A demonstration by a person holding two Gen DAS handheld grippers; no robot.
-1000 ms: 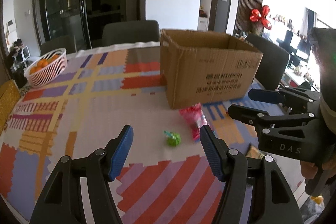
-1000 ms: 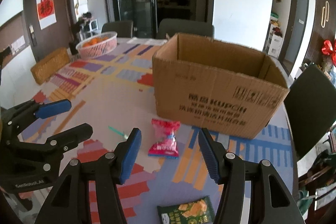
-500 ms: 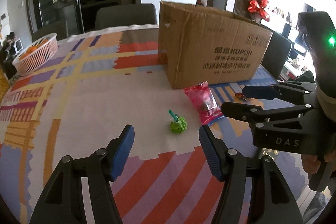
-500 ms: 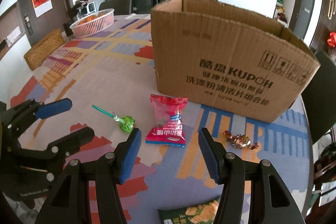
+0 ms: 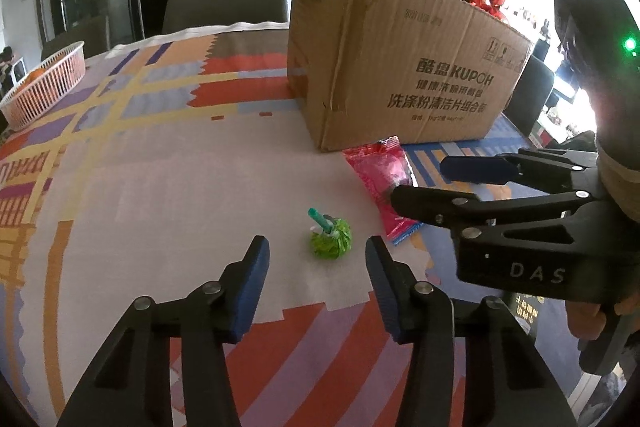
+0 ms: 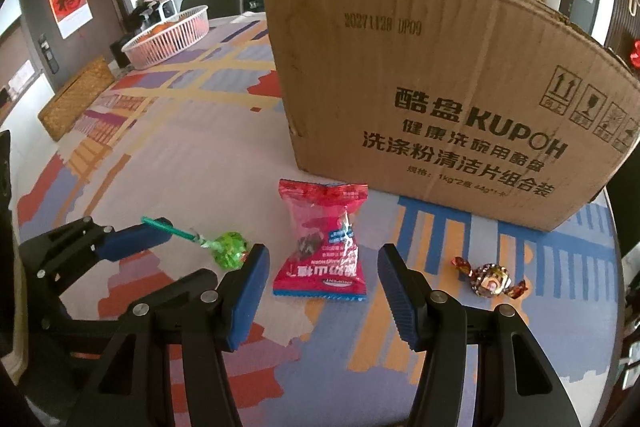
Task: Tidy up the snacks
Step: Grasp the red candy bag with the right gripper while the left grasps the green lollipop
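A green-wrapped lollipop (image 5: 330,242) with a teal stick lies on the patterned tablecloth, just ahead of my left gripper (image 5: 316,253). The jaws are closing on either side of it, and neither pad touches it. A red snack packet (image 6: 322,251) lies flat in front of the cardboard box (image 6: 440,99). My right gripper (image 6: 322,261) hangs low over the packet's near end, open, with the pads apart from it. In the left wrist view the right gripper (image 5: 436,183) reaches in from the right over the same packet (image 5: 382,175). In the right wrist view the lollipop (image 6: 230,247) lies beside the left gripper's fingers (image 6: 132,239).
A small foil-wrapped candy (image 6: 490,277) lies to the right of the packet. A white basket (image 6: 170,35) of oranges stands at the far left of the table. A green snack bag (image 5: 524,311) shows partly under the right gripper. Chairs ring the table.
Both grippers have come down and forward toward the table, so the box and snacks loom larger. The left jaws have narrowed around the lollipop. The right jaws keep their width.
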